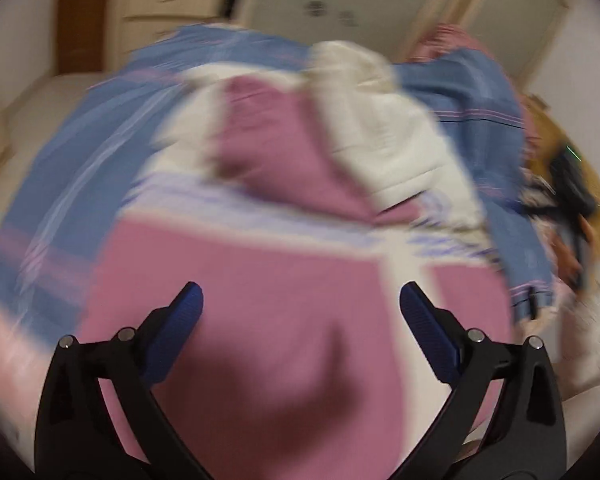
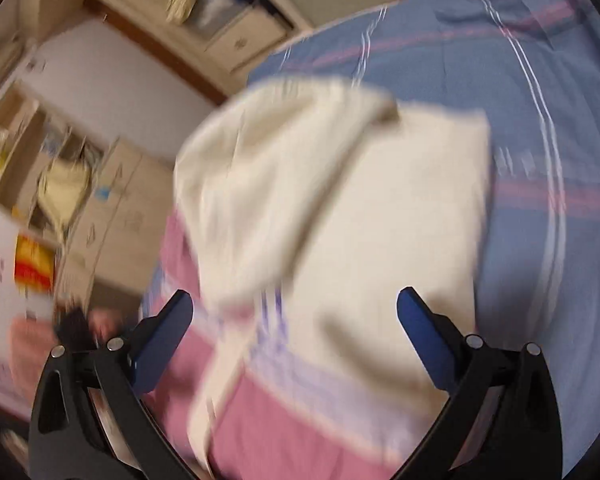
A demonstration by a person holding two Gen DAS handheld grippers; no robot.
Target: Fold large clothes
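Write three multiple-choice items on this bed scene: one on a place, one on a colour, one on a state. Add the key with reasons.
1. The white garment lies on: A the floor, B the bed, C a chair.
2. The bedsheet is mainly: A green, B black, C blue.
3. The jaws of the left gripper are: A apart and empty, B shut on cloth, C out of view.

Key: B, blue sheet shows around the garment; C, blue with pink and white stripes; A, both blue pads stand wide over the pink garment with nothing pinched.
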